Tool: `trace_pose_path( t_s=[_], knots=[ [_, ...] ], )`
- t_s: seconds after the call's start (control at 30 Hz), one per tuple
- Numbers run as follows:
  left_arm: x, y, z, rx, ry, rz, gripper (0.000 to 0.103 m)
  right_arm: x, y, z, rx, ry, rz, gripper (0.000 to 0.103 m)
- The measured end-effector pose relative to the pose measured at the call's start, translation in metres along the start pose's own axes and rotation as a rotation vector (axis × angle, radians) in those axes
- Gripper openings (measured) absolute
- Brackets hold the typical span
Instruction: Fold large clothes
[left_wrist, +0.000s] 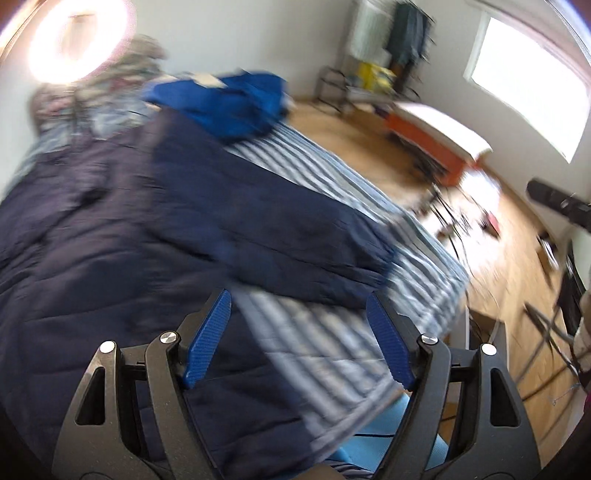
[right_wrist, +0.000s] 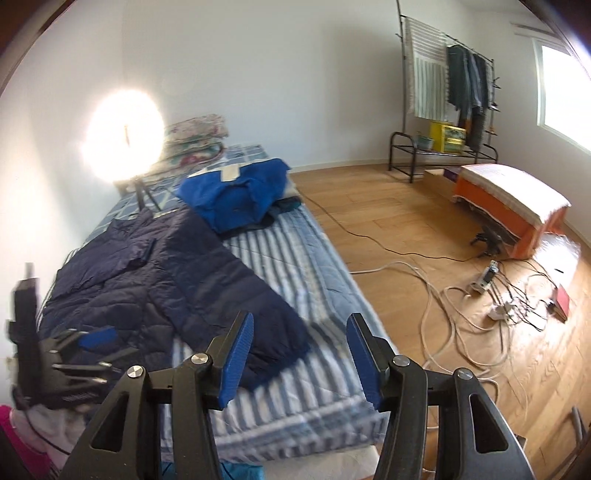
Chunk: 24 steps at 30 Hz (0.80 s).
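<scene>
The navy jacket (right_wrist: 159, 273) lies spread flat along the bed's (right_wrist: 317, 258) wall side, one sleeve reaching toward the foot edge; no fold shows in it yet. A blue garment (right_wrist: 236, 192) sits bunched near the head end, whether folded I cannot tell. The left gripper (left_wrist: 297, 332) and right gripper (right_wrist: 299, 354) both hover wide open above the foot end, holding nothing.
</scene>
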<state>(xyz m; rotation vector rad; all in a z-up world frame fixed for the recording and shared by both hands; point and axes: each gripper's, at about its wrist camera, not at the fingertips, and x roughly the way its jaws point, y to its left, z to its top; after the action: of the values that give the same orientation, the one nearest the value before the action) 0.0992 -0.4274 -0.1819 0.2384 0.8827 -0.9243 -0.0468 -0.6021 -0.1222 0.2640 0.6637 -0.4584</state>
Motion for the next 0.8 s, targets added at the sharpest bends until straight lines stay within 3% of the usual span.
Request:
trace_pose_path(
  t_s=[0.17, 0.37, 0.5, 0.67, 0.73, 0.8],
  knots=[
    [0.054, -0.055, 0.007, 0.093, 0.116, -0.049, 0.079, -0.005, -0.018, -0.009, 0.030, -0.001, -0.020, 0.055],
    [0.103, -0.110, 0.007, 0.272, 0.206, 0.020, 0.079, -0.002, -0.034, -0.018, 0.064, 0.007, -0.037, 0.055],
    [0.136, -0.121, 0.001, 0.349, 0.255, 0.124, 0.079, 0.001, -0.045, -0.024, 0.083, 0.018, -0.041, 0.055],
    [0.150, -0.120, -0.007, 0.359, 0.267, 0.136, 0.080, 0.007, -0.052, -0.029, 0.105, 0.032, -0.044, 0.055],
    [0.151, -0.114, -0.005, 0.334, 0.276, 0.114, 0.075, 0.010, -0.054, -0.031, 0.114, 0.037, -0.042, 0.055],
    [0.153, -0.108, 0.000, 0.307, 0.283, 0.084, 0.054, 0.011, -0.054, -0.031, 0.119, 0.040, -0.038, 0.055]
  ],
)
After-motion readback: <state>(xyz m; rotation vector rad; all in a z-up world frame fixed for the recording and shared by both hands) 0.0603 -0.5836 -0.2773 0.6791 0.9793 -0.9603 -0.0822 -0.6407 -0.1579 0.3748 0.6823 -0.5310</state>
